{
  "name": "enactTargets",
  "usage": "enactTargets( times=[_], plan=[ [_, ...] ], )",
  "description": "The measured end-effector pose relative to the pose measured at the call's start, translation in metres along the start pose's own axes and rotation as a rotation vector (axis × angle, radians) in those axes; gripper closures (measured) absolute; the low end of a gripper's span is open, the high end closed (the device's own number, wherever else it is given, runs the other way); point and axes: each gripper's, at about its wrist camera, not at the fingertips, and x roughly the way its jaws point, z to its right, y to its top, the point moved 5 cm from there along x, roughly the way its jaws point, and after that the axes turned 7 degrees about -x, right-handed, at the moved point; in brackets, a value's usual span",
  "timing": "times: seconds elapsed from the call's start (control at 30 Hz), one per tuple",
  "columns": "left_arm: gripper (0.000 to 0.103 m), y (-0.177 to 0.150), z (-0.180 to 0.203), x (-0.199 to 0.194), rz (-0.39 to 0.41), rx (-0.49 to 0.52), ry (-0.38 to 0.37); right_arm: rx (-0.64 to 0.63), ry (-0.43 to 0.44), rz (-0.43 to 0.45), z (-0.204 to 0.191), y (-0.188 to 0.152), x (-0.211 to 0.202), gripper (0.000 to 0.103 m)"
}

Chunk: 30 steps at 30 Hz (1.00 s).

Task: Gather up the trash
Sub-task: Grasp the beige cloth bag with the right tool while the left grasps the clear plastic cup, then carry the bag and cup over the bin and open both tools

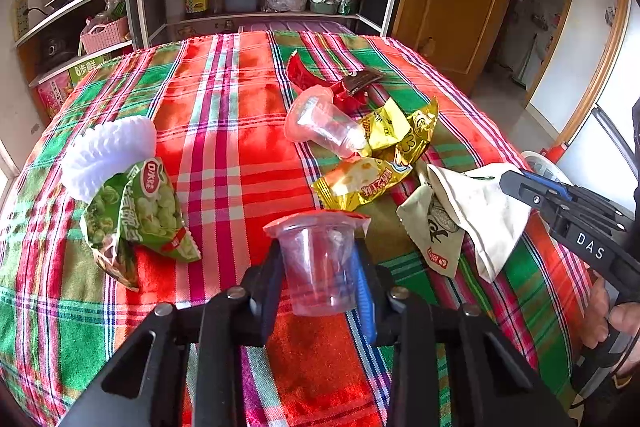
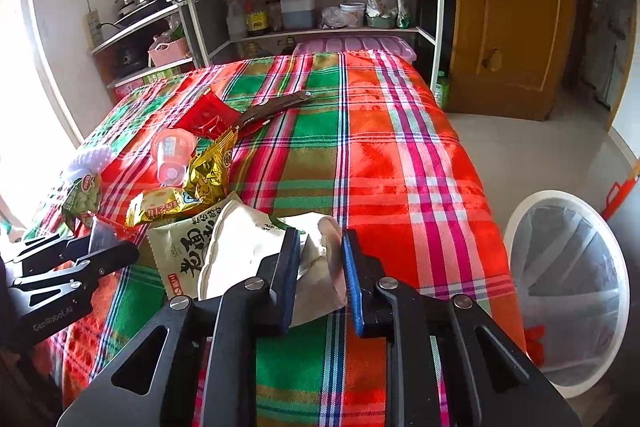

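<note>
We've got the left gripper [image 1: 320,267] clamped on a clear plastic cup [image 1: 318,259] and the right gripper [image 2: 320,279] pinching a white wrapper [image 2: 256,251], with the lined trash bin [image 2: 568,291] just right of the table, so right's closer.

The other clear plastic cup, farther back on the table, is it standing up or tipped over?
Tipped over: the clear plastic cup lies sideways against the gold wrappers.
</note>
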Motion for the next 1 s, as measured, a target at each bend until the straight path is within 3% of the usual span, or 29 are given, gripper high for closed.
enactTargets(
  times=[0.47, 1.0],
  plan=[
    [0.069, 0.004, 0.021, -0.012, 0.025, 0.029, -0.037, 0.078, 0.014, 0.062, 0.017, -0.003, -0.026, 0.087],
    [0.069, 0.020, 0.091, -0.017, 0.057, 0.134, -0.119, 0.194, -0.076, 0.133, 0.072, -0.011, -0.070, 0.086]
  ],
)
